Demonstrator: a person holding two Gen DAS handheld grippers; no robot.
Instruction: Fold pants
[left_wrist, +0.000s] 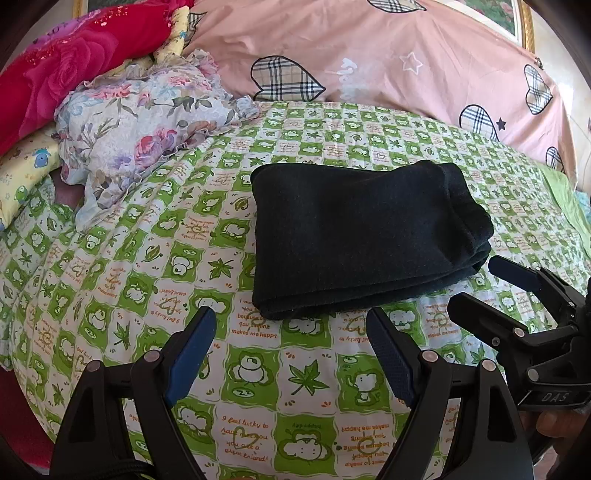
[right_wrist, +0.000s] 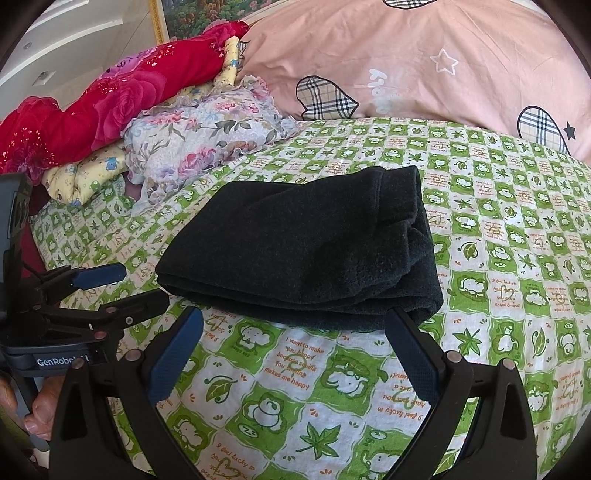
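Note:
The black pants (left_wrist: 362, 236) lie folded into a thick rectangle on the green-and-white patterned bedsheet (left_wrist: 155, 258). My left gripper (left_wrist: 291, 319) hovers just in front of the fold's near edge, open, nothing between its blue pads. The right gripper (left_wrist: 476, 284) shows at the right edge of the left wrist view, open, beside the pants' near right corner. In the right wrist view the pants (right_wrist: 306, 243) fill the middle, and my right gripper (right_wrist: 295, 317) is open just short of their near edge. The left gripper (right_wrist: 140, 284) appears at the left, open.
A crumpled floral cloth (left_wrist: 147, 122), a red rose-print blanket (left_wrist: 62, 70) and a yellow cartoon-print pillow (left_wrist: 26, 166) are piled at the back left. A pink quilt with plaid hearts (left_wrist: 388, 55) lies along the back. A person's fingers (right_wrist: 40, 406) hold the left gripper's handle.

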